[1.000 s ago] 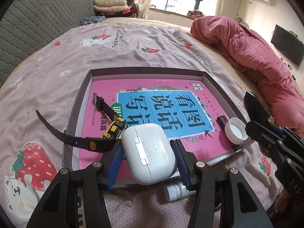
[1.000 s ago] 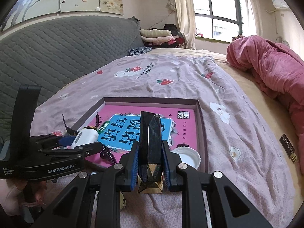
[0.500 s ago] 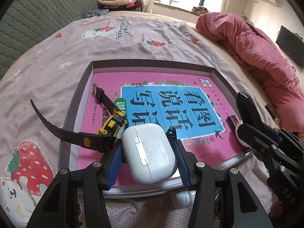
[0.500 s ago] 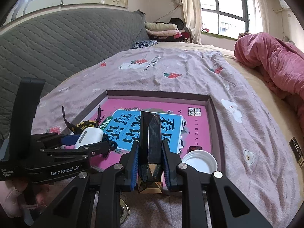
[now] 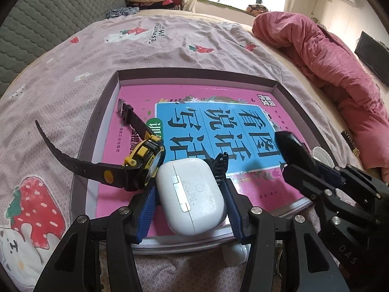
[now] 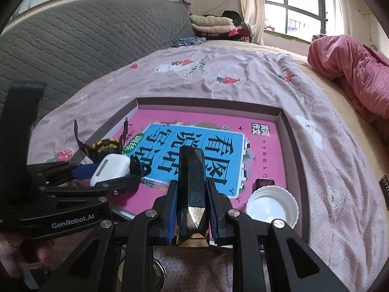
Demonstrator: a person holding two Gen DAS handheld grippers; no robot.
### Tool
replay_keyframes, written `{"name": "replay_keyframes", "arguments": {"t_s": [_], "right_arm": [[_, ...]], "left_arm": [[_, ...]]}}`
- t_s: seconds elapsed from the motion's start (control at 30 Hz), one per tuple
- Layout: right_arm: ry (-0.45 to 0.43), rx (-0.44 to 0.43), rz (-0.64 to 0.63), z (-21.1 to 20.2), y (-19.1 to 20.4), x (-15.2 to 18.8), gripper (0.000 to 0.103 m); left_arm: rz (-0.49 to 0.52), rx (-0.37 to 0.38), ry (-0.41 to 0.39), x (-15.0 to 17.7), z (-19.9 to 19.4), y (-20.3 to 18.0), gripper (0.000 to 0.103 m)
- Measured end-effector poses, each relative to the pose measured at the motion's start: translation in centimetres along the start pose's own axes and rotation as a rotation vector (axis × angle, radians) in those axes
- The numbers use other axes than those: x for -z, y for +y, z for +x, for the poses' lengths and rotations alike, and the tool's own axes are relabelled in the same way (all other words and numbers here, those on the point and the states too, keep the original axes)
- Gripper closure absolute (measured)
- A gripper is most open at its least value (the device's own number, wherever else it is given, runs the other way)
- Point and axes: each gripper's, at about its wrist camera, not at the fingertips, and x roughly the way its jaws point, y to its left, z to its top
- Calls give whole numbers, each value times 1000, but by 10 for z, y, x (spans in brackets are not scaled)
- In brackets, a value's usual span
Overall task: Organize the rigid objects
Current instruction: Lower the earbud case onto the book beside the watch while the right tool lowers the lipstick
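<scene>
Between the left hand-held gripper's (image 5: 192, 189) pads sits a clamped white case (image 5: 190, 194), over the tray's (image 5: 97, 131) near edge, a watch (image 5: 143, 165) touching its left. Over that same edge the right hand-held gripper (image 6: 192, 194) clasps a black faceted bar (image 6: 192, 175); a white cap (image 6: 272, 206) lies just right.

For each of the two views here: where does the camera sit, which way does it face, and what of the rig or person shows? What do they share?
Left wrist: sits behind the left gripper, looking forward and down at the tray; its fingers clamp a white earbud case; the right gripper enters from the right.
Right wrist: sits behind the right gripper, facing the same tray; its fingers clamp a black faceted object; the left gripper and a hand show at left.
Shared: tray, pink book, watch, earbud case, white cap.
</scene>
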Motion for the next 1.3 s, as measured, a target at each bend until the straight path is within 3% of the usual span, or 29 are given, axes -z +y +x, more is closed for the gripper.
{"name": "replay_keyframes", "arguments": {"t_s": [0.53, 1.3], "right_arm": [[59, 27, 15, 11, -3, 5, 80], [33, 19, 11, 5, 1, 7, 80]], "left_arm": [[17, -6, 7, 1, 1, -2, 49], [36, 6, 14, 2, 1, -6, 49]]}}
